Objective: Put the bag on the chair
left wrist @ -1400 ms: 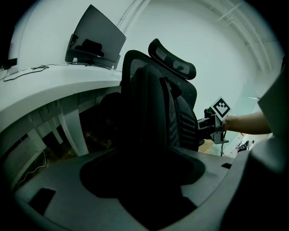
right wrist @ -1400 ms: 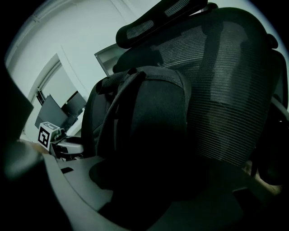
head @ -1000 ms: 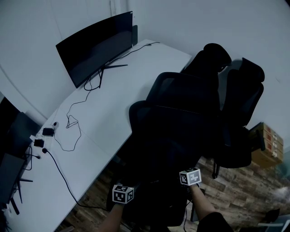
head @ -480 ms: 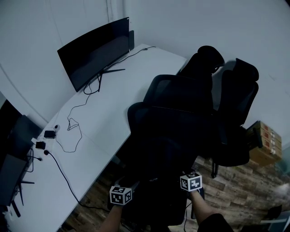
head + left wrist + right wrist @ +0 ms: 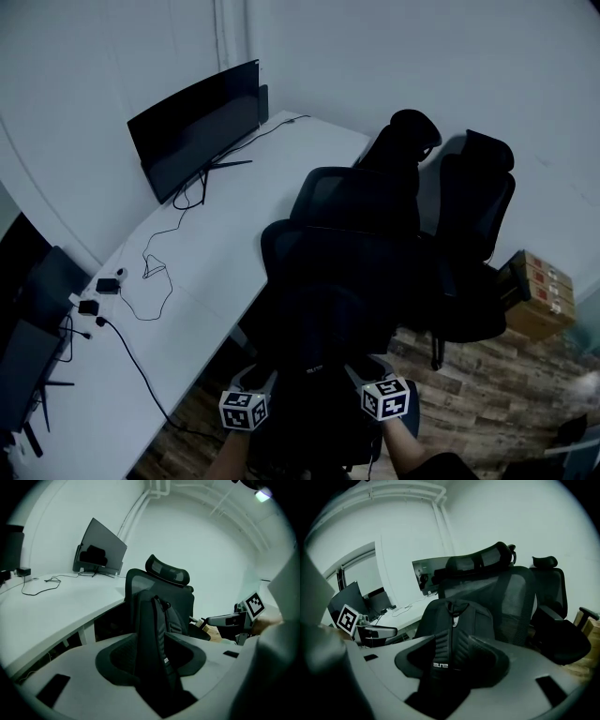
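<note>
White bench (image 5: pixel 234 211) beside chair (image 5: pixel 356 202) | bag (image 5: pixel 314 352) outline murky overhead | left tongs (image 5: pixel 152 660), just closing, pinch its strap (image 5: pixel 159 630) | right tongs (image 5: pixel 450 660) clamp bag too

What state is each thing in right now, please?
bag: upright against the backrest.
chair: facing the grippers.
left gripper: jaws have just been closing, now on a bag strap.
right gripper: jaws shut on the other strap.
monitor: screen dark.
</note>
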`<state>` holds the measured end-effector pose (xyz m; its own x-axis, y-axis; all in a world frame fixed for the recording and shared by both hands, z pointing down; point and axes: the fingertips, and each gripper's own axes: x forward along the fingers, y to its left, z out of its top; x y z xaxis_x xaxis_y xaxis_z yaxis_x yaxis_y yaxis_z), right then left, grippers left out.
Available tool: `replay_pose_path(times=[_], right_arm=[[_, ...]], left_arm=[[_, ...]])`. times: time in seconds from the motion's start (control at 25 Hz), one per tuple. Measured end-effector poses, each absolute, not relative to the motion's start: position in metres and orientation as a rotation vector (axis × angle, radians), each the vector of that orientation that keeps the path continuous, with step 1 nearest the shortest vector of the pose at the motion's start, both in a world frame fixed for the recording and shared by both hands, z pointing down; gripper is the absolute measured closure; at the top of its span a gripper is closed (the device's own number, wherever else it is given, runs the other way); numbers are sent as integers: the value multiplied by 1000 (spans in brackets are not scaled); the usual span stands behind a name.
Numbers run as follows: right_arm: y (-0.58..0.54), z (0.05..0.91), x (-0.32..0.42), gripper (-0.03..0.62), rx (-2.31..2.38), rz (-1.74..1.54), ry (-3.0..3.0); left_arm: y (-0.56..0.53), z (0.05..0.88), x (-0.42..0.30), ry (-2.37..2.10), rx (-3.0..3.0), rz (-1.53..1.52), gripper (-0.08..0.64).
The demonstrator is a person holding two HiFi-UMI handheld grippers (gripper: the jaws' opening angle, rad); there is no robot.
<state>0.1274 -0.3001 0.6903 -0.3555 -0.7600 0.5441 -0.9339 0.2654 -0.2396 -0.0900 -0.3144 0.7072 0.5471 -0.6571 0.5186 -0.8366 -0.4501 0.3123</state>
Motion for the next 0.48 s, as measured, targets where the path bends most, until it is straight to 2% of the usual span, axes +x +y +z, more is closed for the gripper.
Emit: replay_pose_path(times=[0.12,0.16,0.2,0.48], right_arm=[[-282,677,115,384,1579,711,-2221],[-276,672,113,446,1596,689,-2218],[-271,667,110,480,1610,673,-2218],[-228,637,89,521,1677,646,-2238]], left_arm=[[-301,692,-95,-1195,2284,415,385],[-297,687,-97,-1198,2294,409,396],[-292,682,-100,-1201,2304,404,408],[-253,660,-118,-1204,2366,415,486]])
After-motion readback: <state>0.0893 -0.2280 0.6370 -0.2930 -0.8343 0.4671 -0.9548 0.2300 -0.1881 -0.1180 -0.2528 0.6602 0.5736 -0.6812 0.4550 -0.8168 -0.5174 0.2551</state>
